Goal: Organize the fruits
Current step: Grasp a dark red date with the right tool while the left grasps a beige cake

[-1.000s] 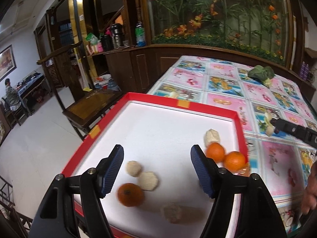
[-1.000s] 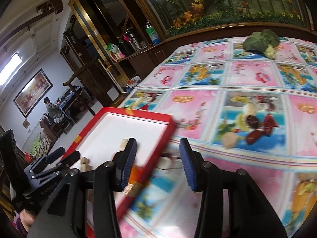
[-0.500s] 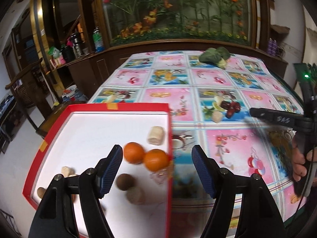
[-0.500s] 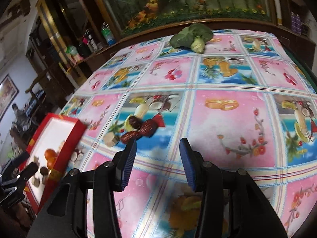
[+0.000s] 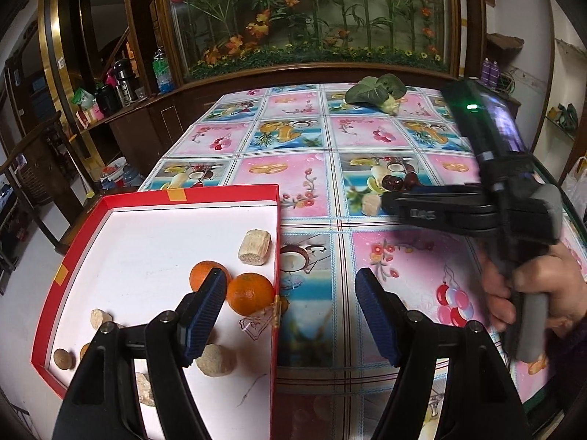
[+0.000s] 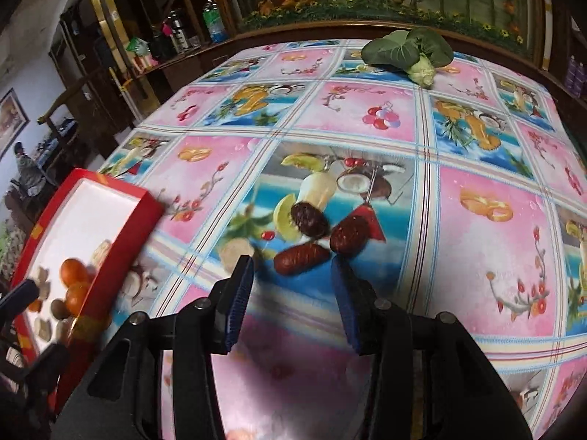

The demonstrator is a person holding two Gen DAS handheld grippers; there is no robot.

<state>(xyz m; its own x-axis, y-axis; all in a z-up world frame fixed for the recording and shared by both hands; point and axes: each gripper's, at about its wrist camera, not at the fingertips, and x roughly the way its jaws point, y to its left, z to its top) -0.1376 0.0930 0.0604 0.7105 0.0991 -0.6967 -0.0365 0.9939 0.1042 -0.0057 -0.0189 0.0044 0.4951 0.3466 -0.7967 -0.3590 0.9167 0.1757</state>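
Covering the whole worktop [image 6: 477, 242]: glossy cloth printed with fruit squares, pink and blue. Sat at its left edge: red tray [image 5: 91, 242] with white floor, partly overhanging. Lay at far end: leafy green vegetable [image 6: 407, 51], well apart from everything else. Held over the cloth just right of the tray wall: left tool [image 5: 290, 315], jaws wide apart, nothing between them, left finger [image 5: 205, 311] above the tray floor in front of the oranges. Pointed down at the cloth's middle: right tool [image 6: 293, 300], jaws part open, nothing gripped, pads clear of the fruit. Gripped by a hand [image 5: 532, 293] on its grey handle, seen in left view. Rested inside tray near right wall: two oranges [image 5: 249, 291] touching each other. Stood just beyond them: pale cut chunk [image 5: 255, 247]. Scattered toward tray's near left corner: several small beige and brown lumps [image 5: 214, 361], kind unclear. Lay on the cloth just ahead of right tool: three dark red dates [image 6: 302, 258], clustered, near each other. Lay left of the dates: one pale round piece [image 6: 234, 253], blurred.
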